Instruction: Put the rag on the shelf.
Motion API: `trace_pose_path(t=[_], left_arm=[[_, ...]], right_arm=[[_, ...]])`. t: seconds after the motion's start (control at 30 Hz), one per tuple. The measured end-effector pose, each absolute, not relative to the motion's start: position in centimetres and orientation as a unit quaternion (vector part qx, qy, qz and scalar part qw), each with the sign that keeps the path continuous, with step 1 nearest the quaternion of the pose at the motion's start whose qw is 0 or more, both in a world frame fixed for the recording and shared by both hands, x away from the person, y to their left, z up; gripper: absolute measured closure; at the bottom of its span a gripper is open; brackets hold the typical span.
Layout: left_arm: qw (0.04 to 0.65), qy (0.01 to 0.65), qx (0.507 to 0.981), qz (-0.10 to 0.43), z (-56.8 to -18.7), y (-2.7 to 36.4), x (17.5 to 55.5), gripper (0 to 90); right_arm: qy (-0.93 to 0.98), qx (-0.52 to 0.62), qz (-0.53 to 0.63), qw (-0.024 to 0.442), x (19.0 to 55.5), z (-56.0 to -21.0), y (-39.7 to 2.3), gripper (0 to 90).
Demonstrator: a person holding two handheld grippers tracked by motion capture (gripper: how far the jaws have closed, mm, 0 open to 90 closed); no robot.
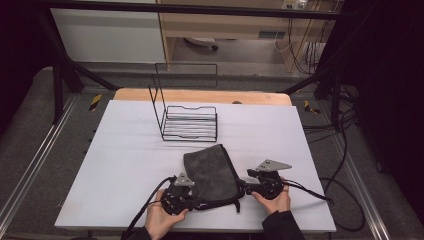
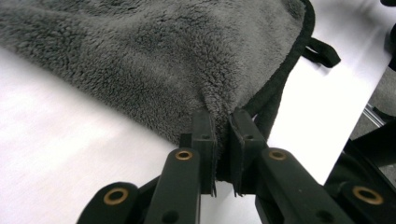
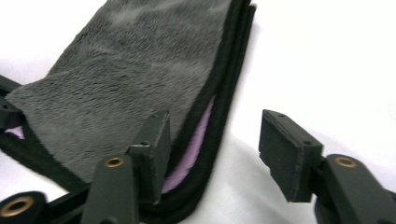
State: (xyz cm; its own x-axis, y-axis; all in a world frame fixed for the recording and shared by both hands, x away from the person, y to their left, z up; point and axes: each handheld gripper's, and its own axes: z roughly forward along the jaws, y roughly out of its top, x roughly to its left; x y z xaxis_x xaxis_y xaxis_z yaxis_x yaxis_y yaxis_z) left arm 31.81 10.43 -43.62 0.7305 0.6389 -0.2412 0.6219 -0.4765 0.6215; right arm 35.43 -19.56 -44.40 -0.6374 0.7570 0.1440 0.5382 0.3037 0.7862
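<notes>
A folded grey fleece cloth (image 1: 212, 172) with black edging lies on the white table (image 1: 125, 165) near its front edge, between a person's two hands. My left gripper (image 1: 192, 192) is at the cloth's near left corner. In the left gripper view its jaws (image 2: 223, 126) are pinched on the cloth (image 2: 154, 60) right at the black hem. My right gripper (image 1: 245, 187) sits at the cloth's near right corner and stands open (image 3: 217, 123). One jaw rests over the grey cloth (image 3: 130, 79), the other is off over bare table. A lilac inner layer (image 3: 196, 144) peeks out at the fold.
A black wire rack (image 1: 189, 122) with a tall back frame stands behind the cloth, toward the table's far side. A black hanging loop (image 2: 322, 51) sticks out from the cloth's hem. Cables trail from both grippers off the front edge.
</notes>
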Motion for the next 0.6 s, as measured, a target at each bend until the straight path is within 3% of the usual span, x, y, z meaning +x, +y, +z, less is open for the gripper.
trace_pose_path(t=[0.13,0.2,0.27,0.6], left_arm=[[0.357,0.364,0.860,0.007,-43.5,11.7,31.9,81.9],[0.355,0.362,0.862,0.006,-43.3,12.3,31.9,82.0],[0.352,0.358,0.865,0.008,-43.2,13.0,31.8,82.0],[0.361,0.347,0.865,0.018,-43.3,16.1,31.4,81.0]], right_arm=[[0.791,0.411,0.433,0.135,35.5,-44.5,-19.9,33.4],[0.784,0.419,0.437,0.136,35.6,-44.6,-20.1,24.0],[0.783,0.424,0.436,0.134,35.7,-44.7,-20.2,20.4],[0.784,0.423,0.434,0.131,35.9,-44.9,-20.1,11.4]])
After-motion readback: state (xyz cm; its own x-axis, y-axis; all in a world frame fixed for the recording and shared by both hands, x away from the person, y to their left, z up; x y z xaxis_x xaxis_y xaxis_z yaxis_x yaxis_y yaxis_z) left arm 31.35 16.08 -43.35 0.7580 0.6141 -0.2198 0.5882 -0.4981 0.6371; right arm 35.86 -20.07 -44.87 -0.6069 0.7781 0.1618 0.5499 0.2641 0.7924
